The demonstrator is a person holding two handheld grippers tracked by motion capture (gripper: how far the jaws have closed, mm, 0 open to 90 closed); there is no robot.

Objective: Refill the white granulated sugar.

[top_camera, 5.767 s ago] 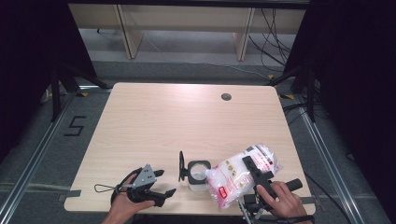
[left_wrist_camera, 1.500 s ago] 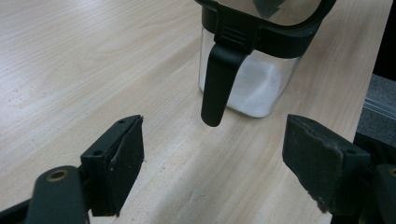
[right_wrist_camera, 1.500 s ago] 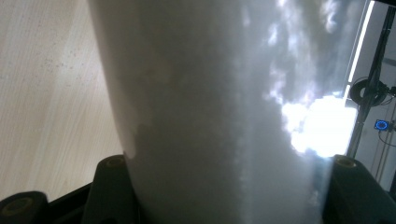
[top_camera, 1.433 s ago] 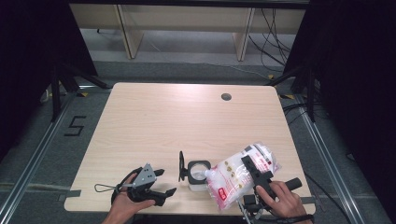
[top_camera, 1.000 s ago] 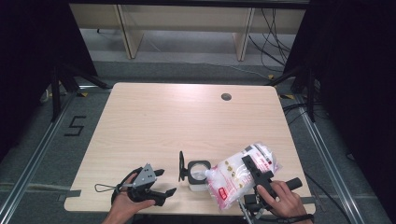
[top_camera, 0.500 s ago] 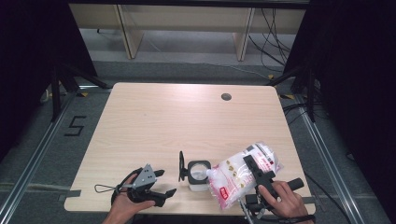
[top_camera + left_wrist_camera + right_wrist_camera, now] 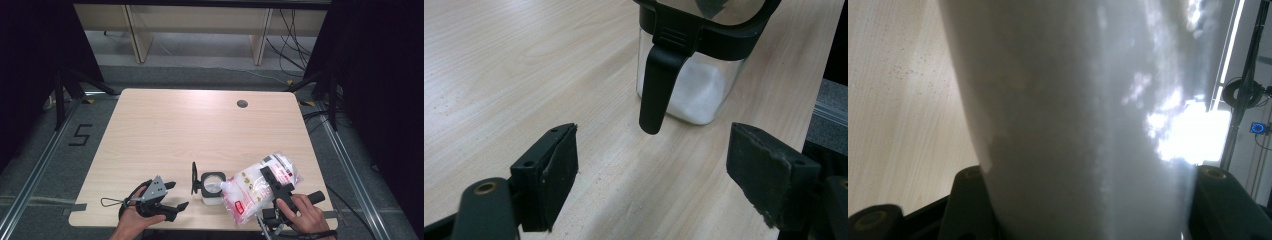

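Observation:
My right gripper [image 7: 274, 182] is shut on a clear plastic bag of white powder [image 7: 250, 189] with red print, held tilted near the table's front right. The bag's lower left end reaches the open mouth of a small glass jar [image 7: 212, 187], whose black lid [image 7: 194, 177] stands flipped up on its left. In the right gripper view the bag [image 7: 1083, 100] bulges between both jaws. My left gripper [image 7: 172, 197] rests open at the front left. In the left gripper view the jar [image 7: 694, 92], with white powder inside and a black latch [image 7: 655, 87], stands just beyond its open jaws.
The light wooden table [image 7: 175, 130] has a round cable hole [image 7: 242, 104] near its far right. Its front edge runs just below both hands. Dark curtains, tripod legs and cables surround the table; wooden shelving [image 7: 200, 25] stands beyond it.

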